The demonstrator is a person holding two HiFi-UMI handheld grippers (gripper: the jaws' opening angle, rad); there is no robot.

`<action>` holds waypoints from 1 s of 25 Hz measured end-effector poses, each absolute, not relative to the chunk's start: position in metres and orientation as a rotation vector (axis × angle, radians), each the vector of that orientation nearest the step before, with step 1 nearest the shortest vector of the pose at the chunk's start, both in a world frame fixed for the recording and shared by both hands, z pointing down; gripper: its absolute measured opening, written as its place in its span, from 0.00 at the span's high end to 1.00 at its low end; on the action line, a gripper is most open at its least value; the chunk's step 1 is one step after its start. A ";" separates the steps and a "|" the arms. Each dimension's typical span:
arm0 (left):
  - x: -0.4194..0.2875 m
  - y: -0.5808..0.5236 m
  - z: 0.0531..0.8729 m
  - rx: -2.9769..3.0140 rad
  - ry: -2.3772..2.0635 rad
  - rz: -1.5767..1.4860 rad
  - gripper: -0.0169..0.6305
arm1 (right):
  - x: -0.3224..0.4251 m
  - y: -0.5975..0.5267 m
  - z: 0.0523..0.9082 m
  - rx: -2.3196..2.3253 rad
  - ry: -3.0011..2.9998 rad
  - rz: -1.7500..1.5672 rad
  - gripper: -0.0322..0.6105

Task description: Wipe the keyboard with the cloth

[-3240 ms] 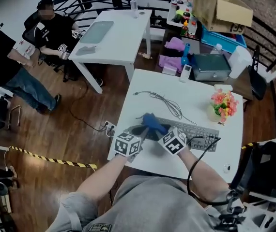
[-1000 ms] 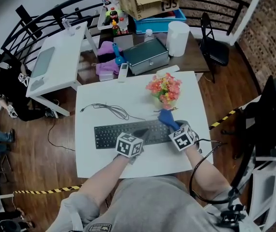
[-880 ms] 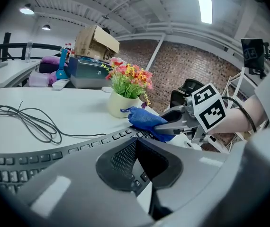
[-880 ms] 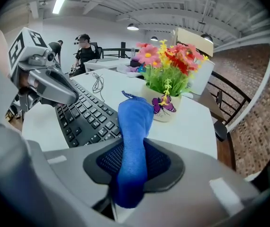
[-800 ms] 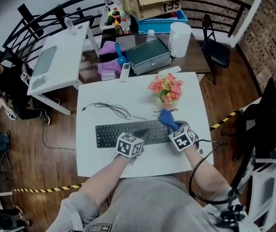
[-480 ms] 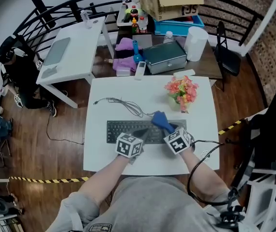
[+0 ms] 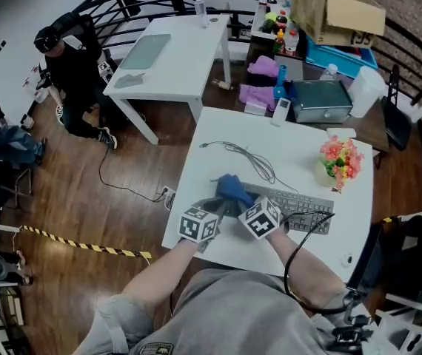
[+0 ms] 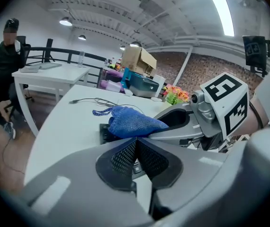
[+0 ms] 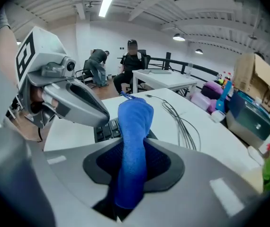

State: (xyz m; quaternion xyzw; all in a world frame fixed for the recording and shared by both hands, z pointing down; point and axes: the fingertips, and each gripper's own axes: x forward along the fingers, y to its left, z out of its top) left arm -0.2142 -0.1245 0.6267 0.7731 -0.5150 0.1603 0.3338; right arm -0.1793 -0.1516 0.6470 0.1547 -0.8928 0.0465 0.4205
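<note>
A dark keyboard lies on the white table. My right gripper is shut on a blue cloth, whose bunched end rests on the keyboard's left end. In the right gripper view the cloth runs up between the pads of the right gripper and folds over the keys. My left gripper sits just left of it, shut, with nothing between its pads. In the left gripper view the left gripper points at the cloth and the right gripper's body.
A thin cable lies loose behind the keyboard. A flower pot stands at the table's right. Beyond are a metal box, a cardboard box and a second white table. A person sits at the far left.
Both grippers have slid with the cloth from the keyboard's right end, by the flowers, to its left end. The head view has swung with them.
</note>
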 end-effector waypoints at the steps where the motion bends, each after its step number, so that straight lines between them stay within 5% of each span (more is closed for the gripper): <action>1: -0.227 -0.121 0.628 1.999 -1.365 0.417 0.99 | -0.193 -0.148 0.649 0.362 -2.241 0.108 0.77; 13: -0.285 -0.099 0.640 1.925 -1.394 0.446 0.99 | -0.254 -0.128 0.664 0.282 -2.228 0.065 0.77; 25: -0.186 -0.135 0.637 2.051 -1.247 0.492 0.99 | -0.152 -0.153 0.664 0.440 -2.191 0.146 0.77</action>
